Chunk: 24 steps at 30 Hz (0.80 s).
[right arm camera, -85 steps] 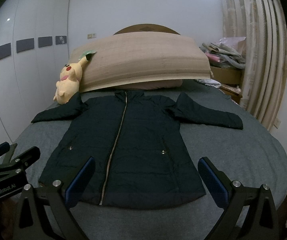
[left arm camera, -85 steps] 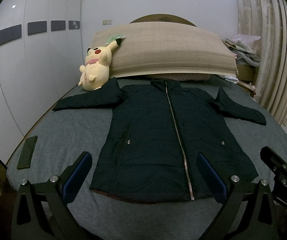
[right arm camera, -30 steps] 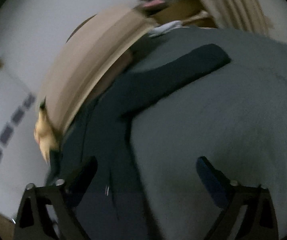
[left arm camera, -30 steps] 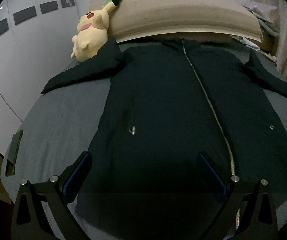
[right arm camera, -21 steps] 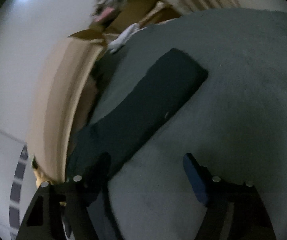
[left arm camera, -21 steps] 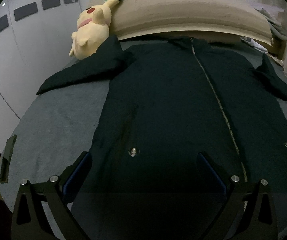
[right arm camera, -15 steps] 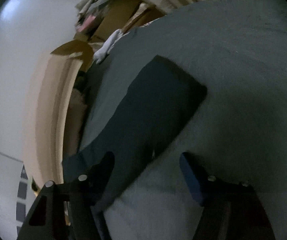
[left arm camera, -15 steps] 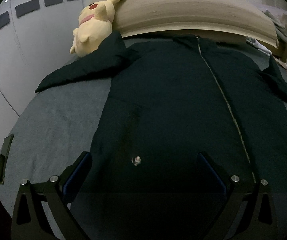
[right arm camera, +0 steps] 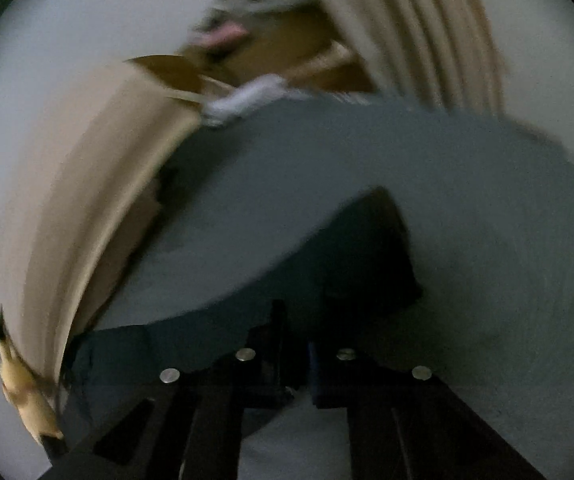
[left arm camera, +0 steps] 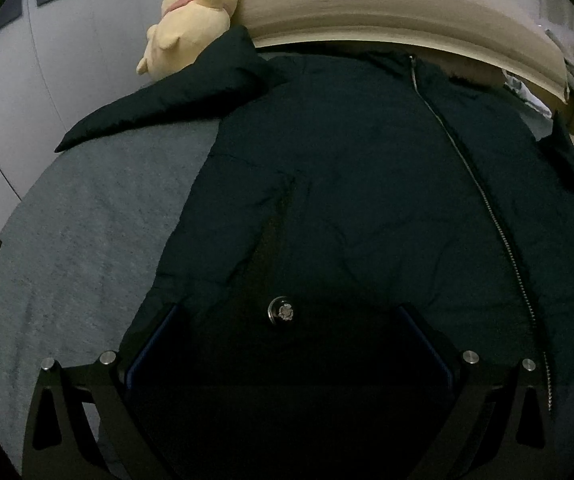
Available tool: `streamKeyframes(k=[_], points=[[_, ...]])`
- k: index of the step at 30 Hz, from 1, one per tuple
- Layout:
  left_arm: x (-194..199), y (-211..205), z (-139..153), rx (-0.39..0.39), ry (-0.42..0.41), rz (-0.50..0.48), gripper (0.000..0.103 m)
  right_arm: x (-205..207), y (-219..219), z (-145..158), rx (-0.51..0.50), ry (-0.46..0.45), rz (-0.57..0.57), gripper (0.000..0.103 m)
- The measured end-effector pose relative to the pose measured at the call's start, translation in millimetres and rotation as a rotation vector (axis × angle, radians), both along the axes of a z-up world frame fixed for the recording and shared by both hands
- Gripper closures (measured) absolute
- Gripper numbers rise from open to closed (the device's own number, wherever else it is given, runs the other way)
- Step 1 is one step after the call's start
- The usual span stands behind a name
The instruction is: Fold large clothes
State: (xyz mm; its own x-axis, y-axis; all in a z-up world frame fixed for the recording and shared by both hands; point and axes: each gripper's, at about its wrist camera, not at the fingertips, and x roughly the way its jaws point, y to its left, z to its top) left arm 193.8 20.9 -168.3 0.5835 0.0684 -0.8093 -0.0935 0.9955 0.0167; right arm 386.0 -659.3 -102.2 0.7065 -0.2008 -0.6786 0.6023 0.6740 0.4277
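Right wrist view: I'm now clamping the right hand-held gripper (right arm camera: pixel 293 344) on the jacket's sleeve (right arm camera: pixel 351 248), jaws just closed; left hand-held gripper (left arm camera: pixel 287 344) hovering apart over the jacket (left arm camera: pixel 367 184).

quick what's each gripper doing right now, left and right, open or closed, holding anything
Left gripper: open, jaws spread over the jacket, gripping nothing.
Right gripper: shut on the jacket sleeve.

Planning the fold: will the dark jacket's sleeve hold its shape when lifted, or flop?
Probably flop: the sleeve already bends upward from the right gripper pinching it. Its puffy, creased fabric looks light, so the jacket may drag along the bed.
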Motion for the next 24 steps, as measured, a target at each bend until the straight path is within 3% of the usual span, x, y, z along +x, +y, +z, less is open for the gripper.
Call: streamKeyframes(k=[4, 7, 11, 15, 18, 22, 23, 24], points=[[2.3, 3.8, -1.3, -0.026, -0.007, -0.001, 0.0, 26.5, 63.8, 67.6, -0.125, -0.084, 0.13, 0.094], [1.5, 4.7, -2.2, -0.045, -0.017, 0.0, 0.0, 53.8, 139.2, 116.3, -0.205, -0.154, 0.278, 0.094], [0.6, 5.5, -2.1, -0.064, -0.024, -0.001, 0.0, 73.7, 238.0, 143.1, -0.25, -0.204, 0.437, 0.094], [-1.4, 7.5, -0.9, -0.081, -0.032, -0.001, 0.0, 88.8, 323.8, 128.7, -0.249, -0.187, 0.563, 0.094], [-1.7, 9.1, -0.7, -0.092, -0.038, -0.001, 0.0, 96.2, 383.5, 99.0, -0.248, -0.131, 0.638, 0.093], [-2.4, 9.9, -0.8, -0.104, -0.046, -0.001, 0.0, 111.1, 445.3, 42.4, -0.262, 0.038, 0.741, 0.084], [-2.9, 10.3, -1.0, -0.106, -0.048, -0.001, 0.0, 113.7, 463.2, 26.2, -0.277, 0.082, 0.762, 0.071], [-3.0, 10.2, -1.1, -0.108, -0.05, -0.001, 0.0, 115.8, 472.4, 15.8, -0.279, 0.109, 0.775, 0.043]])
